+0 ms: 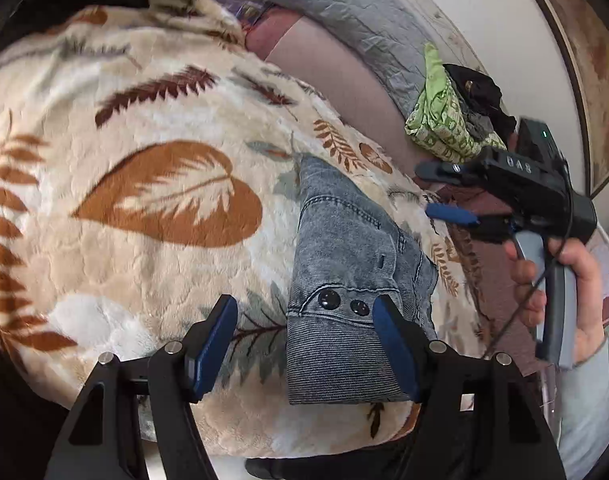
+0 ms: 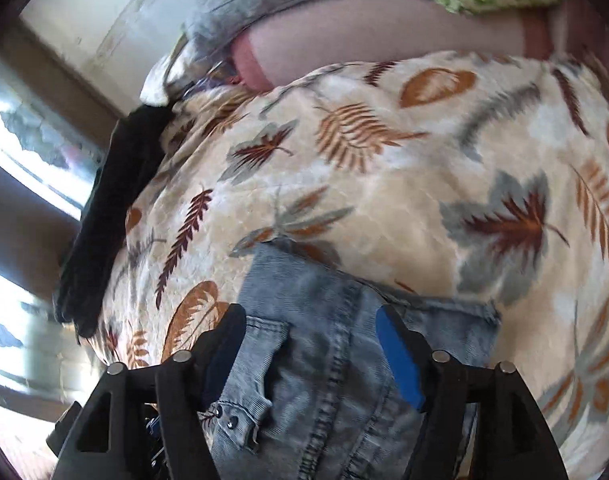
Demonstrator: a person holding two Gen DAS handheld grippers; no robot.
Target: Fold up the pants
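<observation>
Grey-blue denim pants (image 1: 344, 280) lie folded in a compact bundle on a cream leaf-print blanket (image 1: 144, 160), waistband with two dark buttons toward me. My left gripper (image 1: 304, 312) is open above the near waistband, one blue pad on each side, holding nothing. My right gripper (image 1: 450, 192) shows in the left wrist view at the right, held in a hand, jaws apart above the blanket. In the right wrist view the right gripper (image 2: 310, 320) is open and hovers over the pants (image 2: 324, 360), which lie on the blanket (image 2: 384, 180).
A grey pillow (image 1: 344, 8) and a pinkish one (image 1: 336, 72) lie at the far edge. A green patterned cloth (image 1: 440, 116) and dark clothing (image 1: 480, 92) sit at the far right. A black garment (image 2: 112, 208) lies along the bed's left edge by a window.
</observation>
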